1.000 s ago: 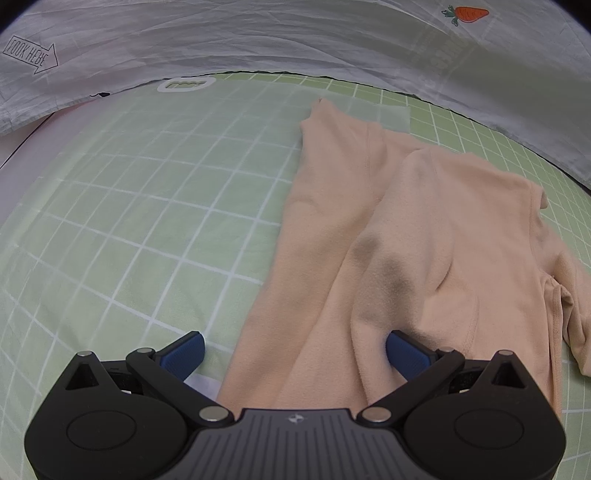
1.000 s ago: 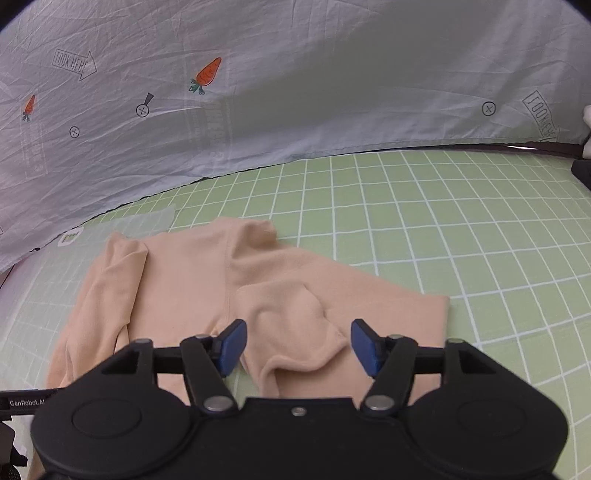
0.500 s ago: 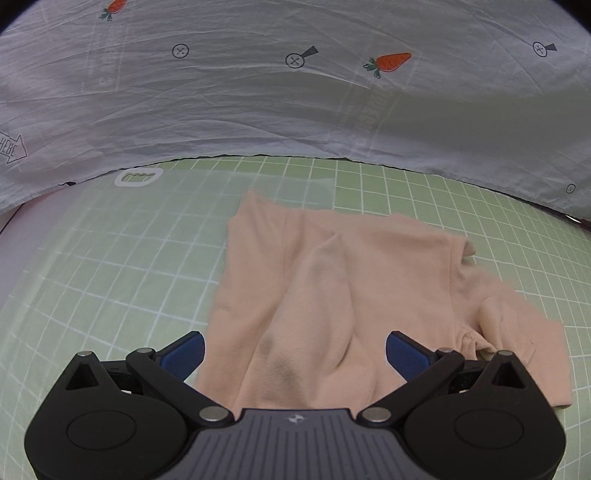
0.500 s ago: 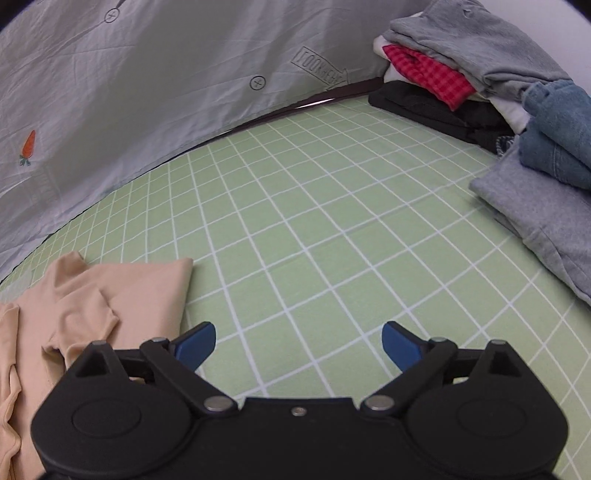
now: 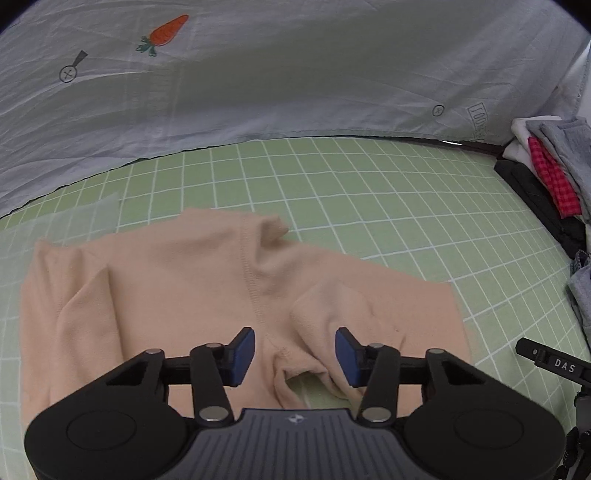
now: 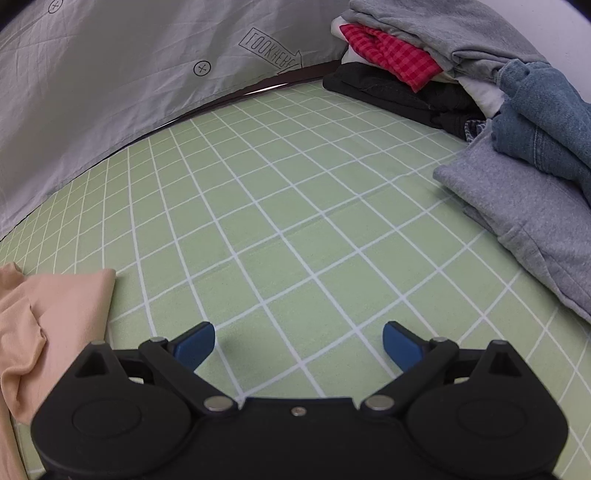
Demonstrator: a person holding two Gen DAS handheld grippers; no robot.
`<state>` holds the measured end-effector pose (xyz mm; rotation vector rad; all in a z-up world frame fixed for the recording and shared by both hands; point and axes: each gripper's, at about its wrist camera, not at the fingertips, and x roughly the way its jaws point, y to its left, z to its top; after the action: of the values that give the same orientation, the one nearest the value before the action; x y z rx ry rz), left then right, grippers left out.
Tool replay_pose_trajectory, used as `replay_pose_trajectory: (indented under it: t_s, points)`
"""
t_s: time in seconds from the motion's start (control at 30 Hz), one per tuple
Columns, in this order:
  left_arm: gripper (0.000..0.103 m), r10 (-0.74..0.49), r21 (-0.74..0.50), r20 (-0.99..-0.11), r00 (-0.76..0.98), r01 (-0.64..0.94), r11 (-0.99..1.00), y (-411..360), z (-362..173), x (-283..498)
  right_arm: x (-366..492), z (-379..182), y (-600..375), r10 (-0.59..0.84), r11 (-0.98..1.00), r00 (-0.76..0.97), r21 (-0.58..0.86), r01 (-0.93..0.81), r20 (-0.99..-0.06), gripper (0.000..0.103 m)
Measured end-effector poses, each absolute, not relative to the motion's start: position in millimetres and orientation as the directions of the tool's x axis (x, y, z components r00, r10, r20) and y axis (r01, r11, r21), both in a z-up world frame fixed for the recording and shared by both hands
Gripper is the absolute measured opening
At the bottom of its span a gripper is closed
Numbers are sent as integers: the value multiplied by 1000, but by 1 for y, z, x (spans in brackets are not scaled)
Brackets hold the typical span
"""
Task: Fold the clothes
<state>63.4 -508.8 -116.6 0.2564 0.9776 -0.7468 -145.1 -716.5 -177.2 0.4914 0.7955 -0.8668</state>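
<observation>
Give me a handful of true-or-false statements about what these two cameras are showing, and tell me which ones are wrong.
1. The peach shirt lies on the green grid mat. True.
2. The right gripper has its jaws clamped on the shirt. False: its jaws are open over bare mat, with the shirt off to its left.
3. The left gripper has open jaws with bunched shirt fabric between them. True.
4. The clothes pile holds only grey items. False: it also shows red checked, black, white and blue denim pieces.
5. The backdrop sheet carries a carrot print. True.
</observation>
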Motion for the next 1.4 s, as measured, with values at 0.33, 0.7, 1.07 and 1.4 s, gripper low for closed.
replay_pose_trajectory:
  t_s: [0.33, 0.7, 1.07, 1.4]
  points:
    - [37, -422, -124, -848, 321, 655, 746, -526, -144, 67, -134, -180, -710, -502, 594, 373, 3, 805, -781, 102]
    - [5, -478, -126, -736, 479, 596, 793, -461, -91, 71, -120, -171, -673, -463, 661, 403, -4, 751, -790, 102]
    - [5, -354, -119, -654, 669, 371, 921, -318, -50, 115, -94, -154, -587, -442, 732, 450, -21, 681, -776, 102]
    - [5, -348, -186, -624, 700, 300, 936, -218, -51, 166, -71, -152, -513, -485, 705, 428, -51, 708, -762, 102]
